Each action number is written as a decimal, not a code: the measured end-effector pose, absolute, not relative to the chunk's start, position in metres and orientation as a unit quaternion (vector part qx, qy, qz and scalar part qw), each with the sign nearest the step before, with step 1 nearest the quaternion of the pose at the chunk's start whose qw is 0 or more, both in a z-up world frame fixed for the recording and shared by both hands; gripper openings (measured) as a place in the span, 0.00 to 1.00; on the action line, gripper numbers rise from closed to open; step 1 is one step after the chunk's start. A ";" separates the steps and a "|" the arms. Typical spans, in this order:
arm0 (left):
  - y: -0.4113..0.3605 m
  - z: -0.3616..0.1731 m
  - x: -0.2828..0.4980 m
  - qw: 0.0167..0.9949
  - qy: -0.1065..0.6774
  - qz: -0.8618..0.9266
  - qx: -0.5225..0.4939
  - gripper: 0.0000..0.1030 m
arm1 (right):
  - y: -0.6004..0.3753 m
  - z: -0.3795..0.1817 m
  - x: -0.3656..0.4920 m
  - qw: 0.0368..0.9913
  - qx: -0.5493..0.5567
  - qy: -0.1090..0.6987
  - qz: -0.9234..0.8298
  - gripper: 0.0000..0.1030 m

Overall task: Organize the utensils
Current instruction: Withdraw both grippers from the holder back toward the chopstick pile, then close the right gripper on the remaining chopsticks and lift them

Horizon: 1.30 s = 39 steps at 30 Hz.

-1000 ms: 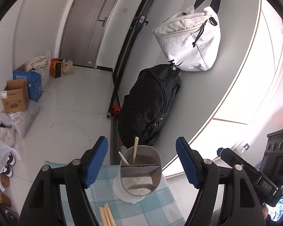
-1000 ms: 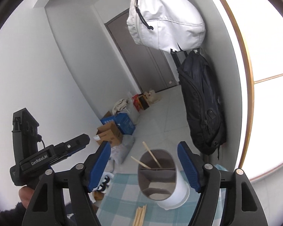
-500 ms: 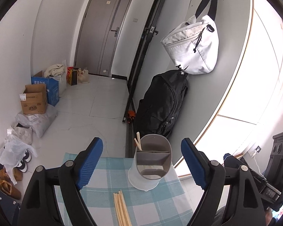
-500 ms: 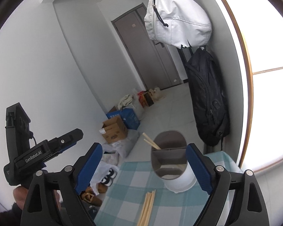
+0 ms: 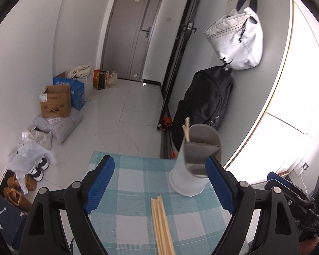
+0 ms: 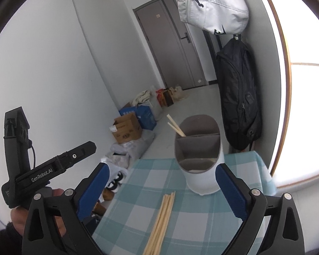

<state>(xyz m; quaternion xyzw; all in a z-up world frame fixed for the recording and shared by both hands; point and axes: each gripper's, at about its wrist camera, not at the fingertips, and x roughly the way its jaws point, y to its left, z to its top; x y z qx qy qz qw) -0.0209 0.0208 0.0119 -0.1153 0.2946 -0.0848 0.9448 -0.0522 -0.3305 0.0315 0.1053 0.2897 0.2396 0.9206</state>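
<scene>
On the blue-checked tablecloth [image 5: 136, 182], pale wooden chopsticks [image 5: 161, 223] lie before the far-edge grey-and-white divided holder [image 6: 198, 148]. Left gripper [image 5: 159, 182] and right gripper [image 6: 161, 188] both spread, empty; next, probably pinching one stick.

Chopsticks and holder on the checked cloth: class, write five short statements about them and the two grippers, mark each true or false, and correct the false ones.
1. Two chopsticks already stand in the holder. True.
2. The holder lies on its side. False: it stands upright on the cloth.
3. A bundle of loose chopsticks lies flat on the cloth. True.
4. The right gripper grips a chopstick. False: it is open and empty.
5. The left gripper is shut. False: its jaws are wide apart, holding nothing.
</scene>
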 end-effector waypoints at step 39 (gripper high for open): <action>0.122 -0.079 0.017 0.875 0.414 -0.012 -0.248 0.82 | -0.217 -0.138 0.063 0.801 0.042 0.582 0.134 0.10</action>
